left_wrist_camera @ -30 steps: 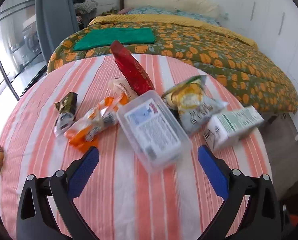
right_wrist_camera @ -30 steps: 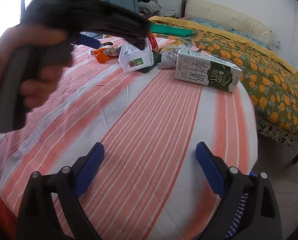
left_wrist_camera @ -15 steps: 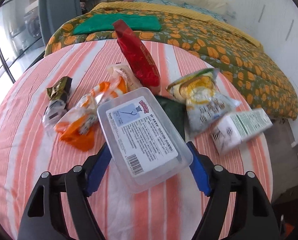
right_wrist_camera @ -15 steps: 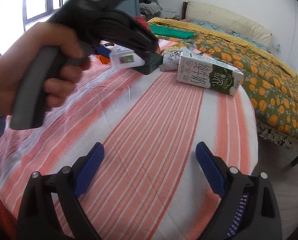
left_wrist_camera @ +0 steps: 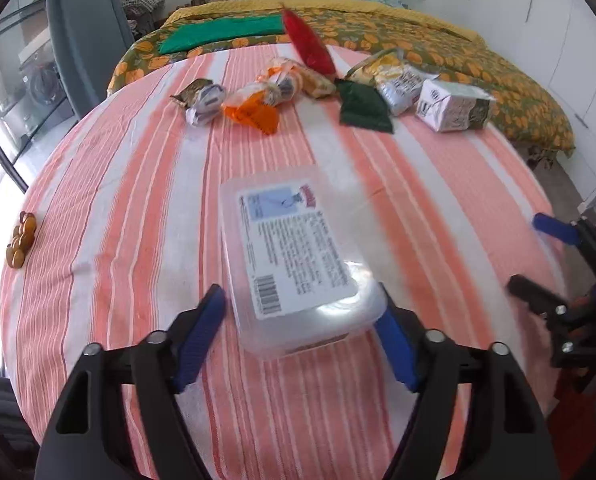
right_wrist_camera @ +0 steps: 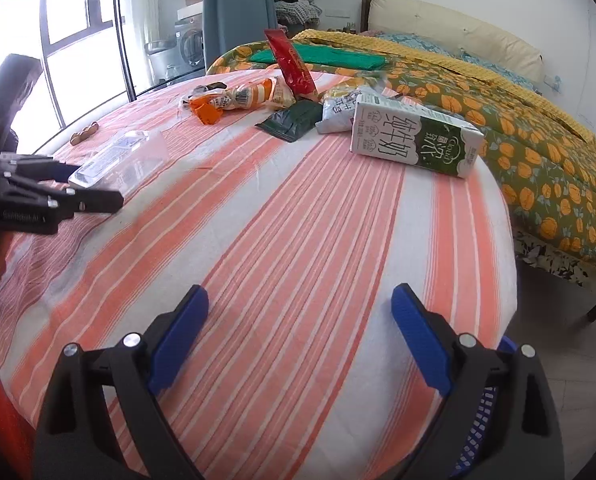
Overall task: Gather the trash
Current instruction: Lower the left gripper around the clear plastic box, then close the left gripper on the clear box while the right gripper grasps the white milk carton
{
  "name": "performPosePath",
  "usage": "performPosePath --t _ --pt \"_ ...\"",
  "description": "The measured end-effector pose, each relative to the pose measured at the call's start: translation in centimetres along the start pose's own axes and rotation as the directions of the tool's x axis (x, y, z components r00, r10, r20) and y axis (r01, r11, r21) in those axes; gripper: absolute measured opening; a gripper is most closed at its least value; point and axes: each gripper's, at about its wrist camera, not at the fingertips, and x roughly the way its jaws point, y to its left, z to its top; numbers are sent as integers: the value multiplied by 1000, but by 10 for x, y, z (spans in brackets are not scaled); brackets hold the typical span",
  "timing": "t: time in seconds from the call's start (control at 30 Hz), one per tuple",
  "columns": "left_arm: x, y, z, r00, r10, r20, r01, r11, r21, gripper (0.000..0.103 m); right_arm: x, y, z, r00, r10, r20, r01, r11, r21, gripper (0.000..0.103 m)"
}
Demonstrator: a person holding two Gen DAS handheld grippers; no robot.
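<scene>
Clear plastic, labelled with a barcode sticker, makes up the rectangular container [left_wrist_camera: 294, 260] that is clamped by its near end between the blue pads [left_wrist_camera: 202, 332] of the left gripper [left_wrist_camera: 300, 334]; the jaws are closed onto its two sides. The container is held above the orange-and-white striped tablecloth [left_wrist_camera: 138, 200], well apart from the other trash. In the right wrist view the same container [right_wrist_camera: 120, 156] is seen at the left edge, gripped by the left gripper [right_wrist_camera: 64, 184].

The right gripper [right_wrist_camera: 300, 338] is held wide open over bare cloth with nothing between its pads [right_wrist_camera: 418, 336].

At the far side of the table a row of litter is laid out: a small dark wrapper [left_wrist_camera: 200, 98], an orange-and-white packet [left_wrist_camera: 258, 104], a red pouch [left_wrist_camera: 308, 44] standing tilted, a dark green sachet [left_wrist_camera: 362, 106], a silver-and-yellow snack bag [left_wrist_camera: 394, 78] and a milk carton [right_wrist_camera: 414, 142] lying on its side. The sachet is touched by the snack bag, and the carton lies just beside the bag. A small cluster of brown beads [left_wrist_camera: 20, 240] is seen near the left edge of the table. A bed with an orange-patterned cover [right_wrist_camera: 518, 128] stands behind the table.
</scene>
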Motion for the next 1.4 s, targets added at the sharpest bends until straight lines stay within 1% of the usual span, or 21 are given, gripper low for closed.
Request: performPosePath --t 0.1,0.23,0.33,0.43,0.57,0.67,0.73,0.77,0.83,0.87,0.97,1.0,1.03,1.07,1.1,1.13,1.17,1.2,1.27,1.3,1.4 --pt "3 -1 -1 998 57 36 -57 998 -4 95 -2 -1 -2 1000 0 -10 0 1000 8 90" --pt "5 8 0 999 35 32 -34 999 -41 98 -2 -15 4 999 -16 -37 17 1000 20 90" --pt "6 8 0 999 36 31 -35 998 -42 98 -2 -45 21 999 -38 -36 40 998 58 90" --pt "6 9 0 999 36 30 -34 998 -45 99 1 -84 51 999 -38 -10 39 995 94 90" --pt "6 8 0 999 35 30 -34 998 -46 99 19 -138 96 999 41 32 -46 984 174 92" --pt "6 8 0 999 34 30 -32 998 -48 99 41 -160 117 996 89 27 -93 972 218 93" --pt "6 7 0 999 34 30 -33 998 -48 99 50 -162 123 991 130 30 -134 967 219 93" --pt "6 7 0 999 34 30 -32 998 -48 99 58 -159 125 981 195 17 -195 958 212 93" --pt "6 7 0 999 34 30 -32 998 -48 99 62 -147 123 964 266 4 -262 946 190 93" --pt "6 7 0 999 34 30 -32 998 -48 99 60 -136 120 945 326 -7 -321 933 164 93" --pt "6 7 0 999 34 30 -33 998 -48 99 44 -93 104 861 502 -81 -497 865 71 93" --pt "6 7 0 999 34 30 -33 998 -48 99 35 -78 97 820 562 -113 -561 827 36 93" --pt "6 7 0 999 35 30 -33 998 -48 99 35 -78 97 820 562 -113 -561 827 36 93" --pt "6 7 0 999 34 30 -33 998 -48 99 25 -67 92 792 596 -129 -601 799 -1 93" --pt "6 7 0 999 34 30 -33 998 -48 99 4 -54 89 807 582 -95 -590 803 -85 93" --pt "7 7 0 999 34 30 -33 998 -48 99 -1 -55 92 841 537 -65 -541 836 -95 93" --pt "7 7 0 999 34 30 -33 998 -48 99 0 -57 100 898 439 -36 -441 893 -87 93" --pt "7 7 0 999 35 30 -33 998 -48 99 0 -57 100 898 439 -36 -441 893 -87 93" --pt "7 8 0 999 34 30 -32 998 -47 99 9 -56 110 941 334 -46 -337 936 -100 93" --pt "7 8 0 999 34 30 -32 998 -48 99 17 -53 114 953 296 -60 -301 948 -101 93" --pt "7 8 0 999 33 30 -32 998 -47 99 44 -41 123 969 218 -120 -224 974 -42 92"
